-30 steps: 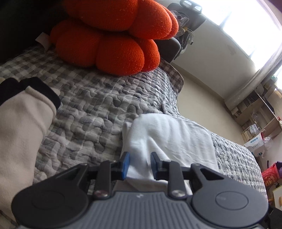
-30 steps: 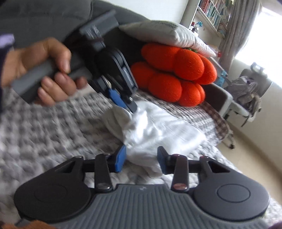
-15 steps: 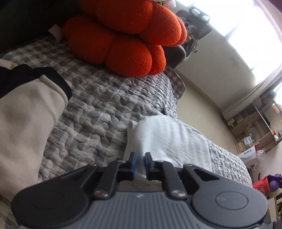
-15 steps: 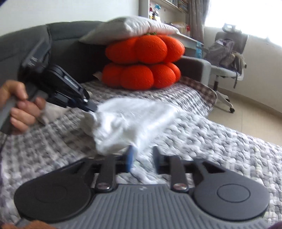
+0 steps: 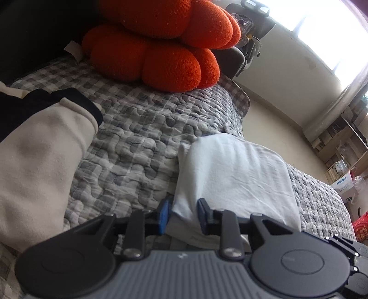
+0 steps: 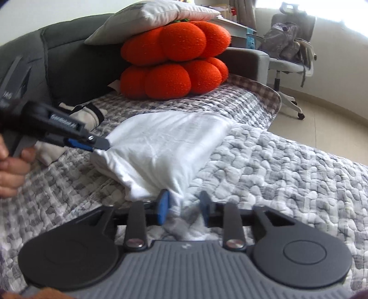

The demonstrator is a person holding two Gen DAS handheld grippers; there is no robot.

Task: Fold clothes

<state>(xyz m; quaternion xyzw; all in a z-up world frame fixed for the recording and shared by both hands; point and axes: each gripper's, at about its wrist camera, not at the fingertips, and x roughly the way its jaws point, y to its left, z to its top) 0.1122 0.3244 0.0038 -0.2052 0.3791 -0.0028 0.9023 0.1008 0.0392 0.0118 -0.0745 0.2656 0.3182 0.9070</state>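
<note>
Working a folded white garment [image 5: 234, 170] on the grey quilted bedspread [image 5: 142, 128], both tools at its near edge

Left gripper [image 5: 182, 215]: blue pads apart, near-left corner of the cloth sits between them, nothing clamped as far as I can see. In the right wrist view the same tool [image 6: 101, 143] comes in from the left with its tip against the cloth's left corner; can't tell from that angle if it pinches. Part of my hand [image 6: 11, 165] shows on its handle at the left edge

Right gripper [image 6: 184, 208]: pads apart too, a bunched bit of white fabric hangs between them, touching the left pad, clear of the right one. Near edge of the garment looks lifted and puffy, far end lies flat on the quilt

Cream garment with dark cuffs [image 5: 39, 156] lies left of the white one, apart from it

Orange pumpkin cushions [image 6: 174, 59] stacked at the far end against the dark sofa back, white pillow [image 6: 151, 20] on top. Office chair [image 6: 292, 59] far right on the floor
</note>
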